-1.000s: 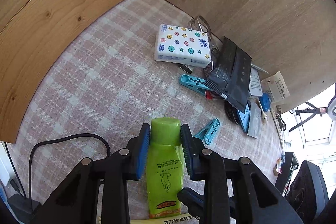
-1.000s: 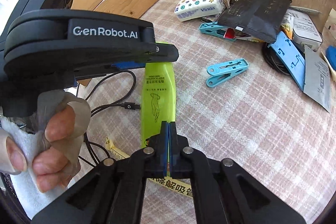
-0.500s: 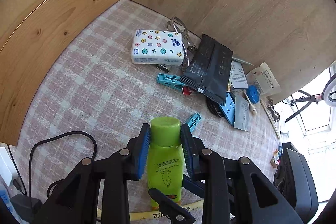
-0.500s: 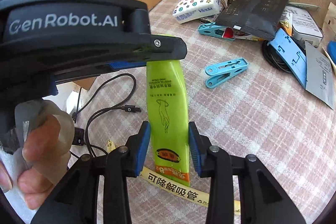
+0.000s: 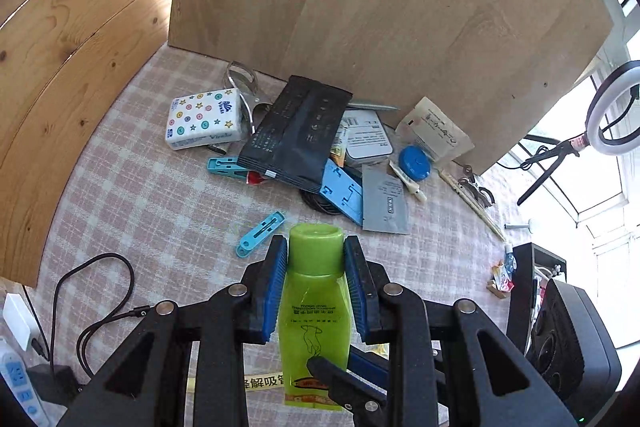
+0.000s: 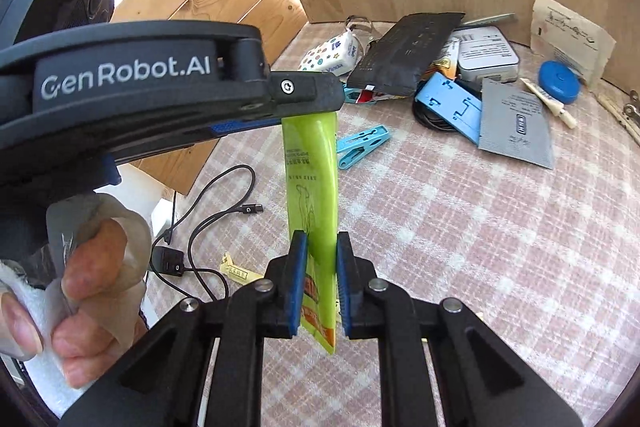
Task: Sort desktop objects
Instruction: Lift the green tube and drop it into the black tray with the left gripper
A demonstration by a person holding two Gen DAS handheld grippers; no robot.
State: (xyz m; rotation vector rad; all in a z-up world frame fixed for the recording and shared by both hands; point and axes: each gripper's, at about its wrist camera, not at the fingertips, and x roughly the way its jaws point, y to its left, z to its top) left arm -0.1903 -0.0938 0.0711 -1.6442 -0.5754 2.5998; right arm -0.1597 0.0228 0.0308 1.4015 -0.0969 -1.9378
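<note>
A checked worktop (image 5: 152, 195) carries a clutter pile at the back. The green tube (image 5: 316, 307), now lifted clear, hangs between both grippers. Left gripper (image 5: 316, 259) jaws remain clamped on its cap; right gripper (image 6: 318, 279) jaws have narrowed around its flat tail, contact unclear.

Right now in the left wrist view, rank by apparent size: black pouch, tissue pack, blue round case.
1. black pouch
2. tissue pack
3. blue round case
All lie at similar distance, so the order looks reliable.
</note>
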